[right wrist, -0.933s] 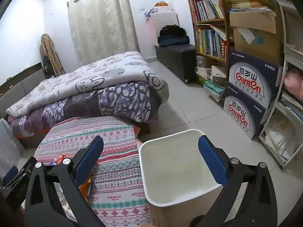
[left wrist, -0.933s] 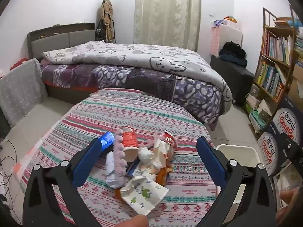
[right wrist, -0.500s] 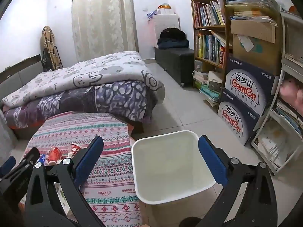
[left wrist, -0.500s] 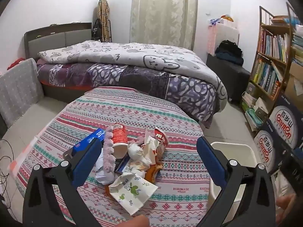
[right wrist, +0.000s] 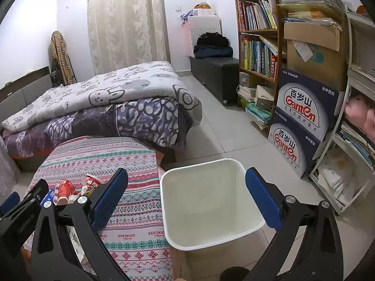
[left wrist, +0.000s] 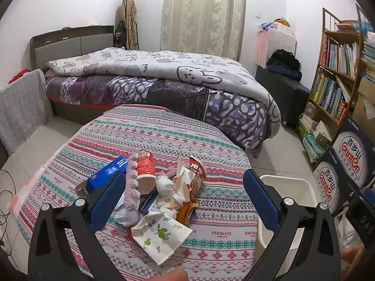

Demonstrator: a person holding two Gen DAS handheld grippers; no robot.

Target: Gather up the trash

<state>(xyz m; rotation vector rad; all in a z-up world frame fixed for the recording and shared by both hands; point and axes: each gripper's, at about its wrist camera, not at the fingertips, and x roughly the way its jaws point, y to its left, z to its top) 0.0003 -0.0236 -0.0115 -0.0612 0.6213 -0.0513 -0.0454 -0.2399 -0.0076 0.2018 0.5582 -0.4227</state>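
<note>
Both tongs are hanging wide open and holding nothing. The left tongs (left wrist: 182, 196) are hovering over the trash pile (left wrist: 161, 194) sitting near the front of the round table (left wrist: 145, 131), which is wearing a striped patterned cloth. In that heap a red paper cup (left wrist: 145, 171) is lying on its side, a blue box (left wrist: 106, 174) is resting to its left, and a white floral-printed paper bag (left wrist: 161, 234) is lying nearest the front. The right tongs (right wrist: 186, 199) are hanging above the white bin (right wrist: 208, 201), which is standing on the floor just beside the table's right edge.
</note>
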